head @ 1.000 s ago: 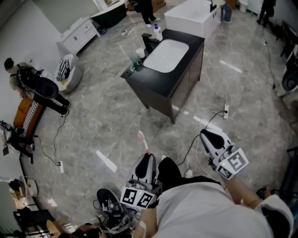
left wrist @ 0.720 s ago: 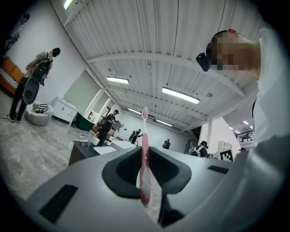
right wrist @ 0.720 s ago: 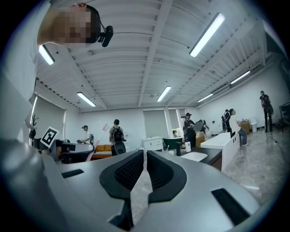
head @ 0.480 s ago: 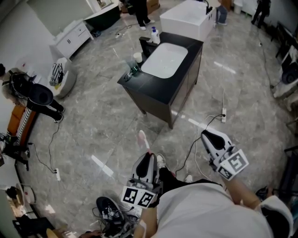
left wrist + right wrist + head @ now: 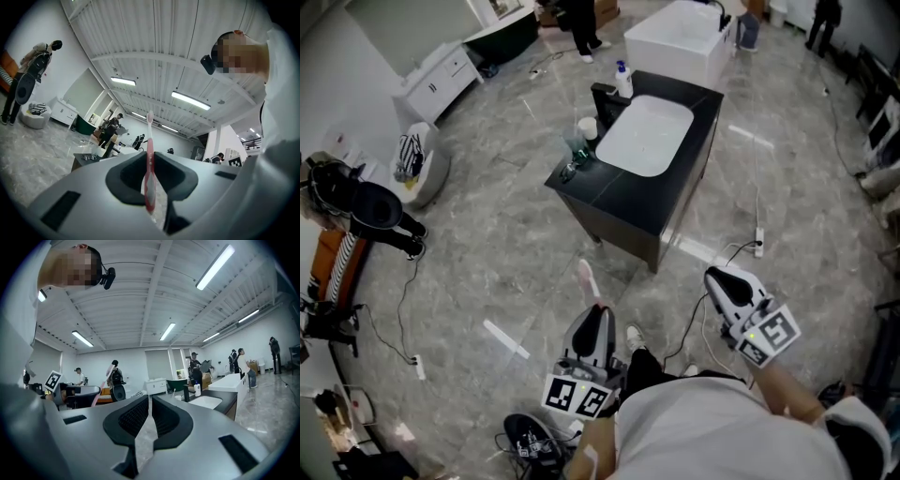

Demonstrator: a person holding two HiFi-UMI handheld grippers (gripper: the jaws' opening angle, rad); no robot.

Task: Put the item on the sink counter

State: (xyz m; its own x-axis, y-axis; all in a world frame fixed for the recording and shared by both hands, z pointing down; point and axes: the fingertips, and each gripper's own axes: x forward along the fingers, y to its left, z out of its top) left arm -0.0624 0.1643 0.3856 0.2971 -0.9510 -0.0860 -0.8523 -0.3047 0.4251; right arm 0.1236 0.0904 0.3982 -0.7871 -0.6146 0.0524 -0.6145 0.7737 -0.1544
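The left gripper is clamping a pink toothbrush low on its handle, head sticking out forward. It looks light, stiff and slick, so a mid-handle grip seems steadier. The right gripper is staying empty, jaws closed. The black sink table is standing well ahead.

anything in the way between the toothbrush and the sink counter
Nothing visible. Only bare floor lies between the toothbrush, clamped in the left tool, and the sink counter ahead; a cord lies off to the right.
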